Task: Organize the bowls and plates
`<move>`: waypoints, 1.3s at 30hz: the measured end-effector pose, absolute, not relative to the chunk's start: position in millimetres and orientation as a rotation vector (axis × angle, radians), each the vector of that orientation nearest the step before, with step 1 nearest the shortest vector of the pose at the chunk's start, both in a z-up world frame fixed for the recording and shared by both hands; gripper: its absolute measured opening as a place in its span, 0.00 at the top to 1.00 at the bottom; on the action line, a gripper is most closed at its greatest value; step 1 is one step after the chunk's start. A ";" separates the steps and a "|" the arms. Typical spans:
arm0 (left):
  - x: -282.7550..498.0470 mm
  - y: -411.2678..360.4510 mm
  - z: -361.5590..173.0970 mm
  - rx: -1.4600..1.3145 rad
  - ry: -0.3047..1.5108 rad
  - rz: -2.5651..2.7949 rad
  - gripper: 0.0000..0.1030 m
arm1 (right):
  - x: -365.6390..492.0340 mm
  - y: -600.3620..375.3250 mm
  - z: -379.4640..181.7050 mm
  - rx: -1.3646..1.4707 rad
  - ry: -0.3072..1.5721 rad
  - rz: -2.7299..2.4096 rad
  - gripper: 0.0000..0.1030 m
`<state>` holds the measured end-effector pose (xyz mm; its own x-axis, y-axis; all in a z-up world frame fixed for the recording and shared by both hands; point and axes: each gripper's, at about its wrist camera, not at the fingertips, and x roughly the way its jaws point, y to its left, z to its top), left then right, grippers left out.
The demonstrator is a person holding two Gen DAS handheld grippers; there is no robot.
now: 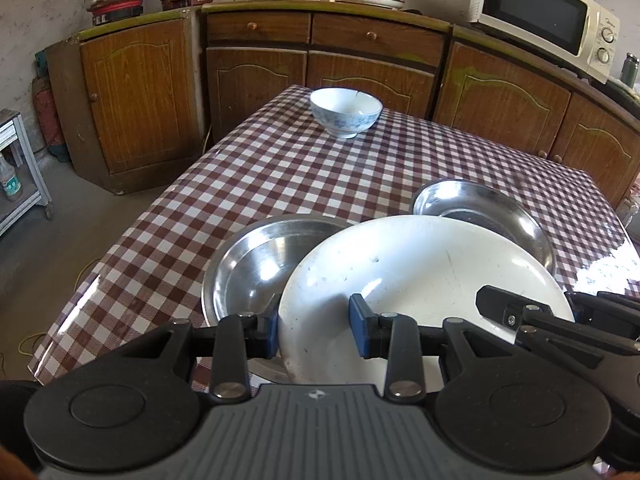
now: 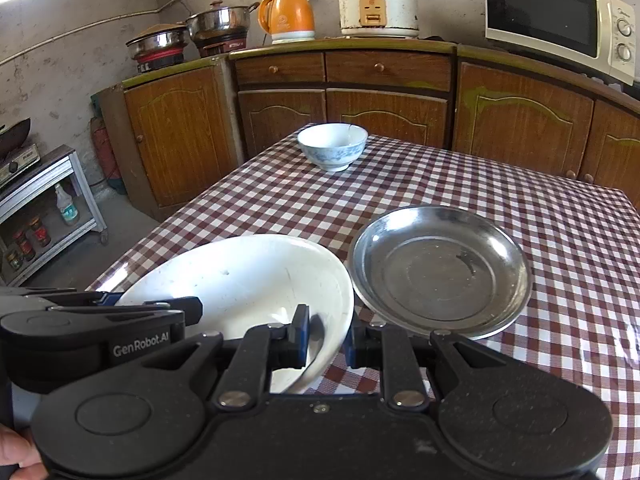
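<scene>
Two grippers are under my control. I note the left gripper has its fingers clenched on the near left rim of the white plate; the right gripper has its fingers clenched on that plate's right rim. I see the plate held tilted above the checked bench. Left of and partly beneath it lies a steel plate; a second steel plate lies flat to its right, near the plate's edge. I record a blue-patterned bowl upright at the bench's far end, well apart.
</scene>
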<state>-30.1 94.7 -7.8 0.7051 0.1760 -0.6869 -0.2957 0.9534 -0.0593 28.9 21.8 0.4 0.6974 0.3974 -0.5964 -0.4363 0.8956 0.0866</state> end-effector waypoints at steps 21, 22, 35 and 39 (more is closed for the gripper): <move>-28.1 115.2 -18.1 -0.190 0.769 0.309 0.66 | 39.0 50.1 -13.1 -0.089 0.681 0.509 0.78; -28.1 115.4 -18.1 -0.190 0.769 0.309 0.66 | 39.3 51.0 -13.5 -0.090 0.682 0.510 0.78; -27.4 122.1 -20.0 -0.195 0.771 0.314 0.66 | 43.6 60.2 -17.9 -0.100 0.687 0.519 0.77; -26.5 124.9 -20.6 -0.191 0.774 0.313 0.66 | 44.3 61.0 -18.8 -0.098 0.689 0.519 0.77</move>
